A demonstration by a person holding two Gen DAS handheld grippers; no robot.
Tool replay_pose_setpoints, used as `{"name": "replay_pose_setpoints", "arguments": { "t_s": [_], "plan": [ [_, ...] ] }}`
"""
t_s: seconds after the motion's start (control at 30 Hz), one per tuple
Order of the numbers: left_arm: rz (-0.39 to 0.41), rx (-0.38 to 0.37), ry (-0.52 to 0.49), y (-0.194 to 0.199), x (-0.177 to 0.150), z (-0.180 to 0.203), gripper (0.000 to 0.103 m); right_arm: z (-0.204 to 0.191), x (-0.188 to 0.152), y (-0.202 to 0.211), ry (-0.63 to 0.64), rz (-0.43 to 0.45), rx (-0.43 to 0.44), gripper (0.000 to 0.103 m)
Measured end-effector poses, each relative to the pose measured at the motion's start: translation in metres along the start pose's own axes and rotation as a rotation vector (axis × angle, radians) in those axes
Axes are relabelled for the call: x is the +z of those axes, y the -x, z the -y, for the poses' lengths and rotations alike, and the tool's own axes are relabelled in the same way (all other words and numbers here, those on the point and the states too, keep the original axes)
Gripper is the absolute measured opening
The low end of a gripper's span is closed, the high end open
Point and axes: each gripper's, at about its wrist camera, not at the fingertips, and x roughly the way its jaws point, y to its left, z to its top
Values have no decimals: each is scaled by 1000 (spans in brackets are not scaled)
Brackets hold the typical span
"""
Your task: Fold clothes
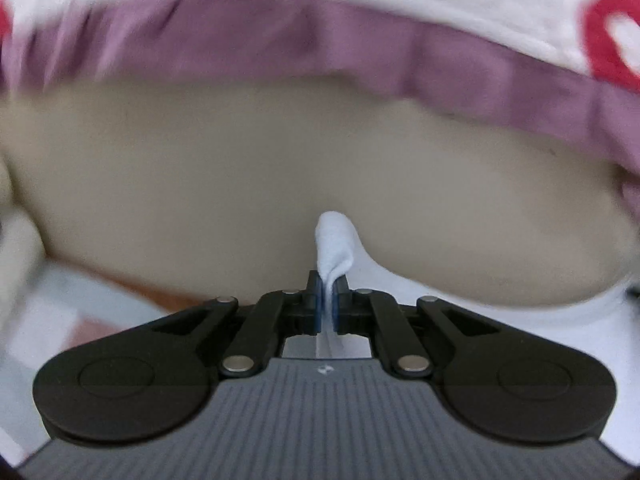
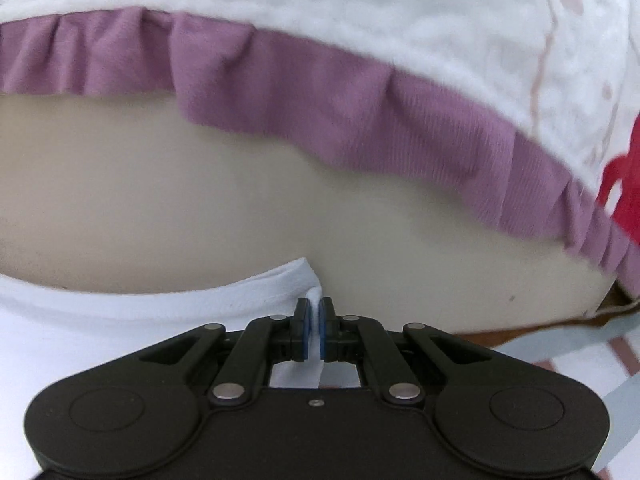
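Observation:
A white garment (image 1: 400,276) hangs from both grippers over a beige surface (image 1: 240,184). My left gripper (image 1: 327,284) is shut on a bunched corner of it, and a tuft of the cloth (image 1: 334,240) sticks up past the blue pads. In the right wrist view my right gripper (image 2: 315,312) is shut on another edge of the same white garment (image 2: 140,304), whose hem runs off to the left. Both views are blurred.
A white blanket (image 2: 360,12) with a purple ruffled border (image 2: 320,100) lies across the far side of the beige surface (image 2: 160,200). Red patterned fabric (image 1: 612,28) shows at the upper right. A striped floor or mat (image 2: 580,364) appears past the surface's near edge.

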Motion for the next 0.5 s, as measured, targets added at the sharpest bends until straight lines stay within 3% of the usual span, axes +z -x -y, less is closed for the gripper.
{"name": "replay_pose_setpoints", "arguments": {
  "t_s": [0.07,0.1,0.13,0.2,0.23,0.27,0.3,0.4,0.5],
  "plan": [
    [-46,127,-82,-12,-4,16,28,2,-1,-3,-9,-12,-21,3],
    [-98,175,-74,-19,-4,17,45,4,-3,-9,-21,-48,-34,4],
    [-138,194,-60,-22,-4,17,49,7,-4,-14,-29,-85,-54,4],
    [-166,100,-4,-8,-2,14,49,10,-6,-21,-33,-169,-118,33],
    [-180,53,24,-1,-1,13,52,12,-7,-21,-37,-198,-156,56],
    [-188,18,38,7,-1,12,55,14,-6,-15,-55,-196,-190,64],
    [-191,13,21,25,-5,10,62,19,-5,-5,-92,-183,-196,66],
    [-247,-6,-14,93,-31,-4,64,38,-6,17,-276,-208,-95,66],
    [-353,-87,21,131,-53,-11,64,70,-26,49,-539,-301,113,66]
  ]
}}
